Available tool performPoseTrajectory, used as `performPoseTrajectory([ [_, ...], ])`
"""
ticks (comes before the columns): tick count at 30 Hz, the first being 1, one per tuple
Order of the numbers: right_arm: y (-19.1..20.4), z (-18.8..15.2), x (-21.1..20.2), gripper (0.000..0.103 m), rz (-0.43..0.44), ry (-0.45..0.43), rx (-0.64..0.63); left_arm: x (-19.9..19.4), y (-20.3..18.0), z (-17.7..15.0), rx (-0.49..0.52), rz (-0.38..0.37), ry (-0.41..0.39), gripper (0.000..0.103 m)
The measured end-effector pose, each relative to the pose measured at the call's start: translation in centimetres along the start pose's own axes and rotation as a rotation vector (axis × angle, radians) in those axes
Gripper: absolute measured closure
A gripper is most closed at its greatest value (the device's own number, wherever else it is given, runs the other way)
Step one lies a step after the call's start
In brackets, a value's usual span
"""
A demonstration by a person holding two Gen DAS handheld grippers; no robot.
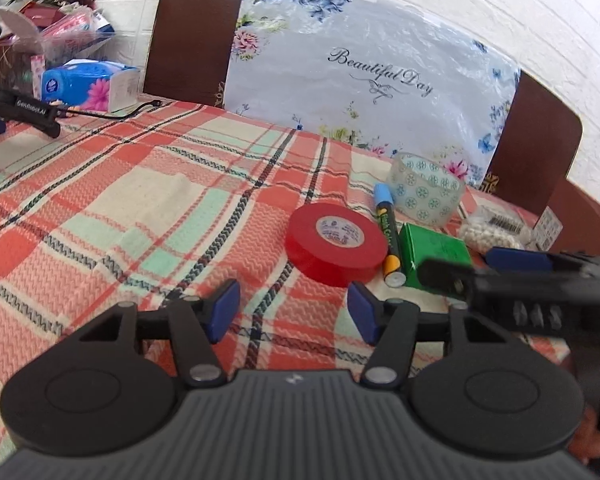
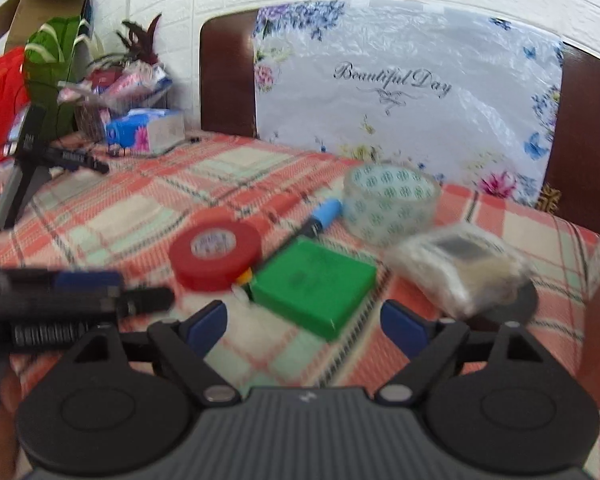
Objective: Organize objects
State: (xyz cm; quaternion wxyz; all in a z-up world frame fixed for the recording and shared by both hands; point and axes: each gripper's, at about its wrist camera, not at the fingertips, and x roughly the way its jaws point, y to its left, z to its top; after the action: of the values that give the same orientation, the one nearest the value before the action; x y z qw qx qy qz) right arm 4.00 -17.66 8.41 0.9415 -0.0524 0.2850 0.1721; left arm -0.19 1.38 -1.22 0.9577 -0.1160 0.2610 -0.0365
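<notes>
On the plaid tablecloth (image 1: 140, 184): small things are sitting bunched together toward the right, in front of the floral bag (image 1: 360, 80).
Red tape roll (image 1: 336, 242): lying flat, stiff, light, likely smooth-sided; taking it across the outer rim looks best.
Marker (image 1: 388, 232): lying just beside the roll, thin and prone to rolling; pinching mid-barrel.
Green box (image 2: 314, 282): resting flat, rigid cardboard by the look; gripping across its narrow sides.
Clear tape roll (image 2: 390, 204): standing behind, wide and probably slippery.
Clear packet (image 2: 460, 264): soft, crinkly, likely shifting when squeezed.
Left gripper (image 1: 294, 312): jaws standing apart, holding nothing, short of the red roll.
Right gripper (image 2: 304, 320): jaws gaping wide, empty, facing the green box.
</notes>
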Motion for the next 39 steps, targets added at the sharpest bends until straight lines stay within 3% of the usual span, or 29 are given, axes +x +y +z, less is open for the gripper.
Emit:
performPoseTrajectory([
  [4,-1.8,1.2,3.0,0.014,-0.023,0.048,0.130,0.1,-0.2,0.0,0.014,-0.005,0.003,0.034],
  [6,-2.6,0.8,4.1,0.014,0.007,0.076,0.180,0.2,-0.1,0.0,0.012,-0.009,0.003,0.034],
  [7,-2.7,0.8,4.1,0.019,0.012,0.073,0.185,0.2,-0.1,0.0,0.011,-0.011,0.004,0.033],
  [13,-1.7,-0.7,1.6,0.041,0.057,0.070,0.121,0.2,-0.1,0.0,0.015,-0.017,0.007,0.031],
  [18,-0.6,-3.7,-2.5,0.042,-0.016,0.048,-0.006,0.3,0.1,0.1,0.013,-0.028,0.011,0.029],
  [23,-2.2,-6.1,-6.5,0.039,-0.007,0.067,0.029,0.3,-0.1,0.1,0.024,-0.035,0.015,0.025],
  [25,-2.7,-7.2,-8.3,0.015,-0.013,0.078,0.041,0.3,-0.3,0.1,0.031,-0.034,0.018,0.023],
  [31,-3.9,-10.0,-12.3,0.012,-0.048,0.076,0.083,0.3,-1.0,0.1,0.077,-0.017,0.039,0.017],
  [33,-4.3,-9.9,-12.5,0.012,-0.050,0.073,0.106,0.0,-1.0,0.5,0.030,-0.006,0.058,0.018],
  [36,-4.7,-9.9,-12.7,0.012,-0.040,0.060,0.131,-0.9,-1.2,2.4,-0.162,-0.177,0.064,0.018],
  [39,-4.7,-9.9,-12.2,0.011,-0.043,0.073,0.136,-1.0,-4.6,4.6,-0.096,-0.207,0.035,0.017],
])
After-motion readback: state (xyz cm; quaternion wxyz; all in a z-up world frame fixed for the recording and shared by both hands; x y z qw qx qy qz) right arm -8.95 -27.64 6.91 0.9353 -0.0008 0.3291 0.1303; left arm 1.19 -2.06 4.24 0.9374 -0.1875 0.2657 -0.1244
